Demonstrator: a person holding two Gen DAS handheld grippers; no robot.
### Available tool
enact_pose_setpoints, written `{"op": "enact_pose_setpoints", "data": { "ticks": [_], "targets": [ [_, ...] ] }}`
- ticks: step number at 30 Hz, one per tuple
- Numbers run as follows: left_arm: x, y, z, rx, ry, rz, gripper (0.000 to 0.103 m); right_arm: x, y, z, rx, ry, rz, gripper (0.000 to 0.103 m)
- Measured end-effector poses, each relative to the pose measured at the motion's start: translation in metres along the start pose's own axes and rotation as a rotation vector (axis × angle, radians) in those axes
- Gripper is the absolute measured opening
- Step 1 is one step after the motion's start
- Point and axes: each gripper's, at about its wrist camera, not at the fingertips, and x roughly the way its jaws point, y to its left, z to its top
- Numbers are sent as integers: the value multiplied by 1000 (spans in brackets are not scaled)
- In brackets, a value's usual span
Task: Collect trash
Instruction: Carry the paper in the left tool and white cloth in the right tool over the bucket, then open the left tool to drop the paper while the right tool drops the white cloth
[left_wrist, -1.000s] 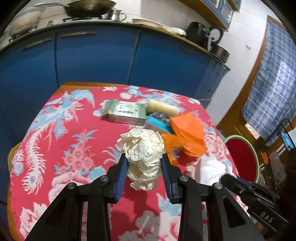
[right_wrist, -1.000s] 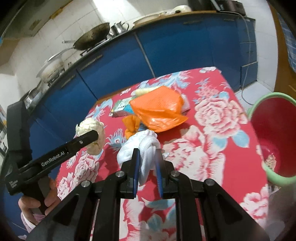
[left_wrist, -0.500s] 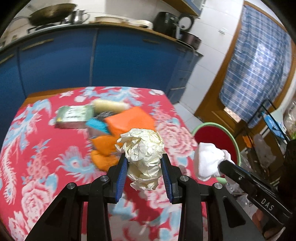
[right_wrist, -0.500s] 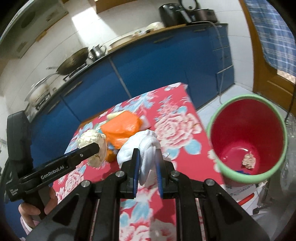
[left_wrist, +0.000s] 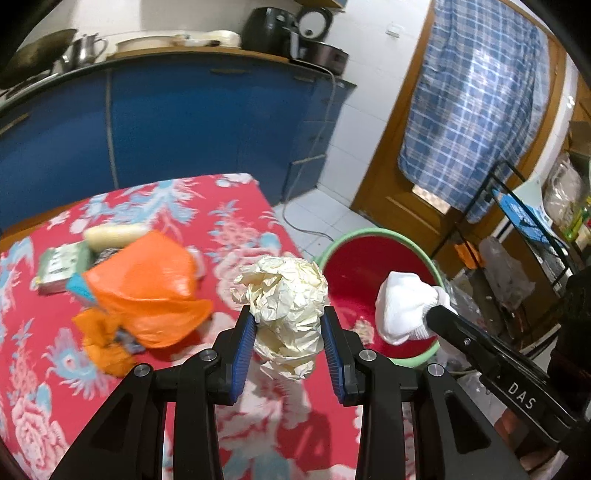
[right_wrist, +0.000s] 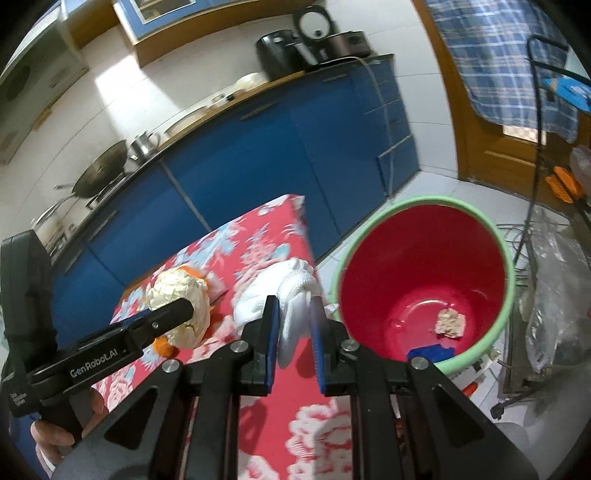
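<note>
- Left wrist view: left tongs (left_wrist: 288, 332) clenched on crumpled cream paper ball (left_wrist: 286, 295), held above the floral red counter (left_wrist: 240, 424) edge, beside red bucket with green rim (left_wrist: 369, 266). Orange plastic bag (left_wrist: 147, 291) now lies further left than before.
- Right wrist view: right tongs (right_wrist: 293, 332) grasp soft white cloth wad (right_wrist: 291, 291) beside the bucket (right_wrist: 424, 266), which looks nearer than earlier; paper scrap (right_wrist: 450, 323) inside.
</note>
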Motion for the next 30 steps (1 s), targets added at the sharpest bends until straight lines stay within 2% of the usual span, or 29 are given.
{"op": "enact_pose_setpoints", "data": {
  "ticks": [18, 24, 27, 30],
  "targets": [
    [72, -73, 0, 142, 121, -43, 38, 9, -87, 1, 163, -10, -133, 20],
    [91, -89, -4, 180, 153, -57, 38, 12, -106, 0, 202, -11, -158, 24],
    [97, -94, -5, 190, 166, -66, 42, 14, -114, -1, 225, -9, -168, 25],
    [101, -98, -6, 192, 177, -64, 51, 15, -122, -1, 251, -6, -177, 30]
  ]
}}
